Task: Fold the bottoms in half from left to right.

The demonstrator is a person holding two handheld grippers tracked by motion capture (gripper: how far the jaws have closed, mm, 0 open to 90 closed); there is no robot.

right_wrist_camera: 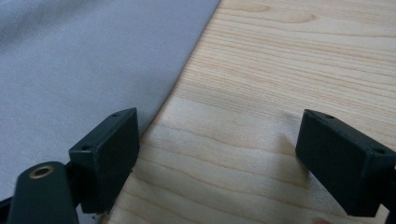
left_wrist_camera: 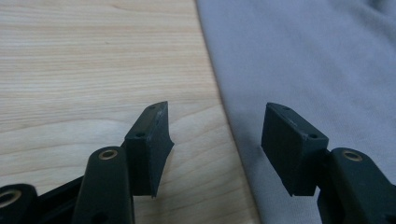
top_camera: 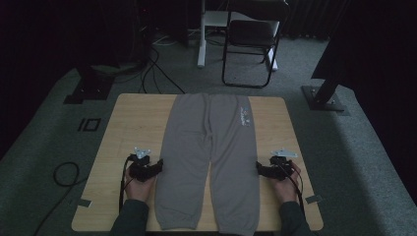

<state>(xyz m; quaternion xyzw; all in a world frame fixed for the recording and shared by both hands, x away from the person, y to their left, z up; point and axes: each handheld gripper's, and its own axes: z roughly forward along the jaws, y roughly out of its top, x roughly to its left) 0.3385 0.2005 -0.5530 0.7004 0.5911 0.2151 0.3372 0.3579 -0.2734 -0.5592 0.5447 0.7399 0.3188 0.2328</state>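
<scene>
— Grey cloth is what is seen first: a pair of sweatpants (top_camera: 209, 157) is laid flat along the middle of the wooden table (top_camera: 133, 123), waistband at the far edge, cuffs at the near edge, with a small print on one hip.

— And where are the grippers placed relative to the sweatpants?

— The left gripper (top_camera: 156, 167) is held just beside the outer edge of the left leg, low on the table top. In the left gripper view its jaws are seen spread apart, one over bare wood, the other over the grey fabric (left_wrist_camera: 327, 60), with the hem line running between them. Nothing is clamped.

— And the other side?

— The right gripper (top_camera: 259, 168) is held just beside the outer edge of the right leg. In the right gripper view its jaws are likewise seen wide apart; one sits at the fabric's edge (right_wrist_camera: 93, 56), the other over bare wood (right_wrist_camera: 280, 70). Whether the cloth is touched cannot be told.

— Anything beyond the sweatpants?

— A folding chair (top_camera: 251, 39) is seen on the carpet past the waistband end, and cables (top_camera: 64, 172) are seen on the floor to the left of the table.
</scene>
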